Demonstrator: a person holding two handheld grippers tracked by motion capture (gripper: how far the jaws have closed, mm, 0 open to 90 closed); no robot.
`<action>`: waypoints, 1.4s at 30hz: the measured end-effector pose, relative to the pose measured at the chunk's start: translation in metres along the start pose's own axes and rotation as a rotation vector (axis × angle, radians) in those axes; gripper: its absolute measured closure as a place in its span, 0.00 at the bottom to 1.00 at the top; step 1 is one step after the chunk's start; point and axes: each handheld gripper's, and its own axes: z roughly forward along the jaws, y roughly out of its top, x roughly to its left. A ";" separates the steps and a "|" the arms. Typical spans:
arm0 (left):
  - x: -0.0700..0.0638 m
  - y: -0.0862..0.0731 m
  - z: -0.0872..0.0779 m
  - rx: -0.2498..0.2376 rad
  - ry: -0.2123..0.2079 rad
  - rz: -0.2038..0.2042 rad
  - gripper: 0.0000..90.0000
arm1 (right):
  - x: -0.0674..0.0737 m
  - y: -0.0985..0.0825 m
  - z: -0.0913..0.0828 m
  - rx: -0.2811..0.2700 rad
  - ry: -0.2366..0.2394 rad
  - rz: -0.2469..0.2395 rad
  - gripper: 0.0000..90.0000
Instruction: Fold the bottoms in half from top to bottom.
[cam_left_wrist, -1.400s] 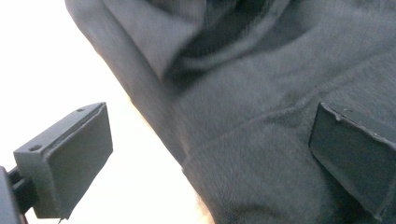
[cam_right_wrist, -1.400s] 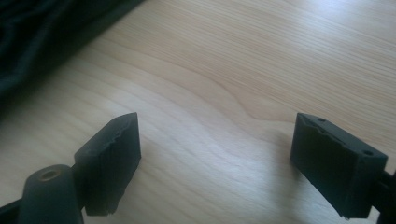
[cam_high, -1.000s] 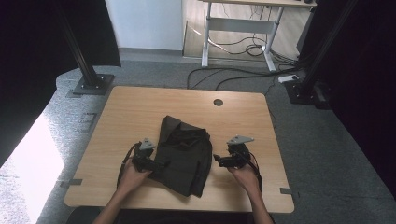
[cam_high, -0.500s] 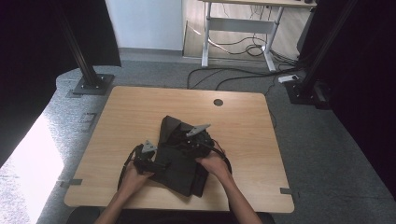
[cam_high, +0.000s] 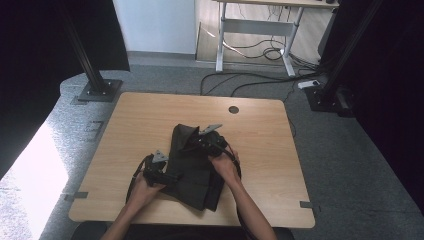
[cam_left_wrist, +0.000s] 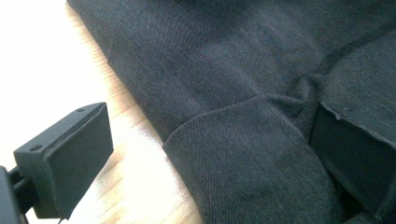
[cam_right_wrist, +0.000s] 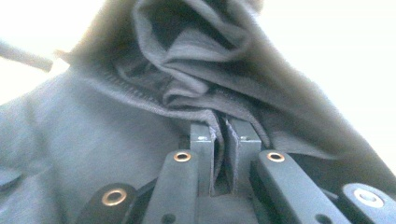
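The garment (cam_high: 192, 165) lies on the table (cam_high: 135, 125), nearer its front edge

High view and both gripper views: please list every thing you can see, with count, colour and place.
garment: one, dark grey-black cloth, folded, on the near middle of the table
table: one, light wood, centre of the high view
cable hole: one, dark, far part of the tabletop
desk: one, white frame, behind the table
floor cables: several, black, under the desk
stand bases: two, black, at the far corners of the table
left gripper: one, black, jaws open, at the garment's left edge
right gripper: one, black, jaws just closed, pinching a fold of the garment
hands: two, at the near edge
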 end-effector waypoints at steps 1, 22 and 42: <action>0.000 0.000 0.000 0.000 -0.001 -0.001 0.00 | -0.006 0.002 -0.003 -0.010 -0.017 0.009 0.91; 0.001 0.004 -0.004 -0.008 -0.012 0.016 0.00 | -0.081 -0.022 -0.030 -0.013 -0.117 0.124 0.44; 0.054 -0.025 -0.054 0.037 0.160 0.086 0.00 | -0.055 -0.132 -0.086 -0.063 -0.132 0.165 0.15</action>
